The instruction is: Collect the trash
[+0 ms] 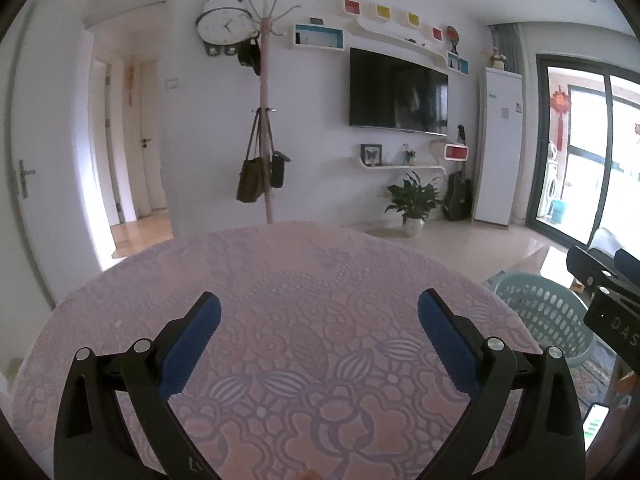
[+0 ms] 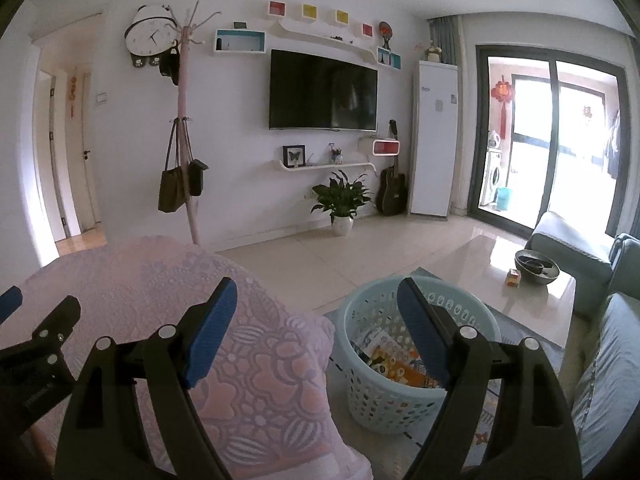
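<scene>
Left claw [image 1: 319,322] agape, basket [image 2: 360,308] beside table edge [image 2: 320,320]

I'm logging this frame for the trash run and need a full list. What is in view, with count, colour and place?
table: one, pink lace cloth, under both grippers
basket: one, pale blue, on the floor right of the table, paper trash inside
coffee table: one, glossy beige, beyond the basket, with a dark bowl
TV: one, black, on the wall
coat stand: one, pink, bags hanging
clock: one, panda-shaped, on the wall
plant: one, green, white pot, on the floor
guitar: one, dark, beside the white cabinet
left gripper: open, empty
right gripper: open, empty
</scene>
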